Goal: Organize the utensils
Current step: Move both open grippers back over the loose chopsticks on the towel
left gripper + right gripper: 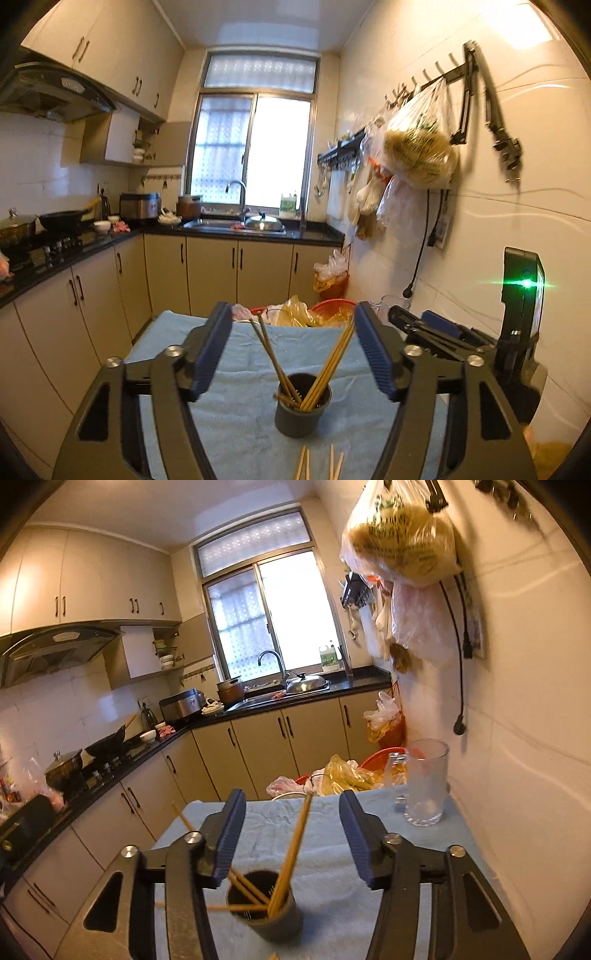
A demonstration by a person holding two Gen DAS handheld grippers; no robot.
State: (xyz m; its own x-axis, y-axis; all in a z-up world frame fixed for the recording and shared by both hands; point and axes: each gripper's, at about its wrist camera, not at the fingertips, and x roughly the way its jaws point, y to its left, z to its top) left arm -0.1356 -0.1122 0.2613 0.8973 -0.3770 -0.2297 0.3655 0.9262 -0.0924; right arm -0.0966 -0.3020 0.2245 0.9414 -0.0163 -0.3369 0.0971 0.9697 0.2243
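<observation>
A dark grey cup [301,410] stands on the light blue towel [243,369] and holds several wooden chopsticks [332,362] that fan out left and right. More loose chopsticks [319,467] lie on the towel in front of the cup. My left gripper [291,354] is open and empty, with the cup between and just below its fingers. The right gripper's fingers [439,328] show at the right in the left wrist view. In the right wrist view my right gripper [291,838] is open and empty above the cup [264,908] with chopsticks [291,853] standing in it.
A clear glass [426,781] stands at the towel's far right by the wall. Plastic bags [343,775] and a red basket [384,757] lie beyond the towel's far edge. Bags [421,147] hang on the right wall. A black counter [92,243] runs along the left.
</observation>
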